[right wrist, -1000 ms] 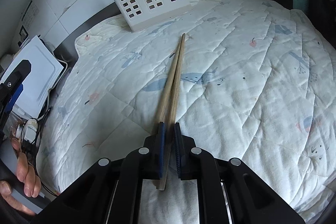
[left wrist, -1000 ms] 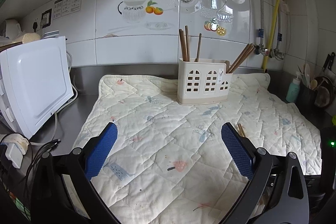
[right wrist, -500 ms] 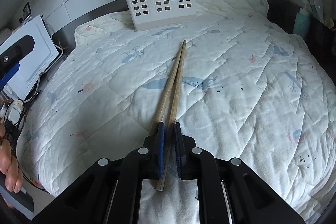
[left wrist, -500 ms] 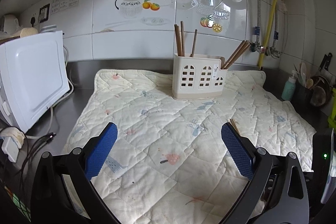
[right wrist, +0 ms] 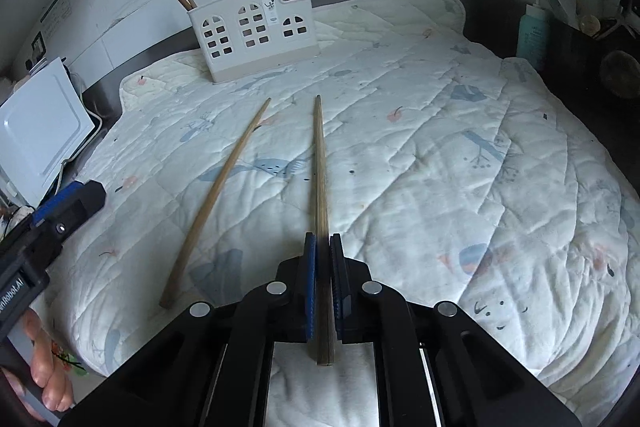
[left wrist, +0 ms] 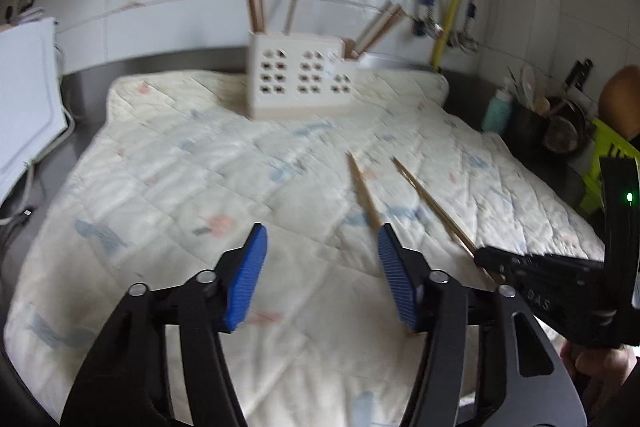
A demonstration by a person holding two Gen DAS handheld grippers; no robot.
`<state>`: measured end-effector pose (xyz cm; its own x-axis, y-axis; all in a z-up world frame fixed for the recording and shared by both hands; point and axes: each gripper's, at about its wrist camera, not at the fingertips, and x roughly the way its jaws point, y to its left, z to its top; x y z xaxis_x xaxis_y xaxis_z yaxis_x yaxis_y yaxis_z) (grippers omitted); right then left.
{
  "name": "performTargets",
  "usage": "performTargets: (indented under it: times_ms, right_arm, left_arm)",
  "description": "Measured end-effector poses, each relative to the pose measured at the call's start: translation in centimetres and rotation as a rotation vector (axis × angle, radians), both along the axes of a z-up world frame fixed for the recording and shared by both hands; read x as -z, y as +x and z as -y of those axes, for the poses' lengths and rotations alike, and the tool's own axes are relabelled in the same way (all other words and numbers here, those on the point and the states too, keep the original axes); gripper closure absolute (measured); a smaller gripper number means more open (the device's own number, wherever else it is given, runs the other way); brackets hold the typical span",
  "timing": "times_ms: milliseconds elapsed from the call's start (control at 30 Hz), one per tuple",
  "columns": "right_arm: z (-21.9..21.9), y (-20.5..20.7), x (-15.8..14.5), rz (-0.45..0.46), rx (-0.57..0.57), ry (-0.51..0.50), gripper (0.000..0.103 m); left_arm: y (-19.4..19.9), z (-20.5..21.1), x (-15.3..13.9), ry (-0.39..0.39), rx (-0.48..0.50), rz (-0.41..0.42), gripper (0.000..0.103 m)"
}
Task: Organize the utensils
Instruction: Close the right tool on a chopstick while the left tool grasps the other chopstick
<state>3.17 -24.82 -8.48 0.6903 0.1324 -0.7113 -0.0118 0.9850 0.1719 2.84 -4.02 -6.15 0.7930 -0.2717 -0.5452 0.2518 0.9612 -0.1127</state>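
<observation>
Chopstick (right wrist: 320, 187) is pinched in my right gripper (right wrist: 323, 283); another chopstick (right wrist: 218, 199) lies on the quilt (right wrist: 440, 147) while my left gripper (left wrist: 320, 267), empty, is closing.

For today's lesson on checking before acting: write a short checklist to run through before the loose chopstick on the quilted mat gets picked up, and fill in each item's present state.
1. Right hand-held gripper grips its chopstick firmly: ok.
2. Loose chopstick lies free on the mat, apart from the held one: ok.
3. Left hand-held gripper has the loose chopstick between its fingers: not ok; jaws are closing on nothing, the chopstick runs behind its right finger.
4. Holder upright: ok.
5. Room left in the holder: cannot tell.
</observation>
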Motion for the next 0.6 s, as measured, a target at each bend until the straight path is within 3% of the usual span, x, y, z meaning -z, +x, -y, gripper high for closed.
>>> performTargets:
  times_ms: [67,200,600]
  right_arm:
    - [0.4,-0.1,0.2,-0.001,-0.005,0.003,0.096]
    - [0.4,-0.4,0.2,0.009,-0.022,-0.007,0.096]
    - [0.6,-1.3,0.5,0.027,-0.029,0.003,0.094]
  left_arm:
    - [0.3,1.3,1.1,-0.007,0.036,-0.045,0.063]
    - [0.7,3.1,2.6,-0.002,0.073,-0.094,0.074]
    - [2.2,4.2,4.3,-0.047,0.087,-0.172,0.085]
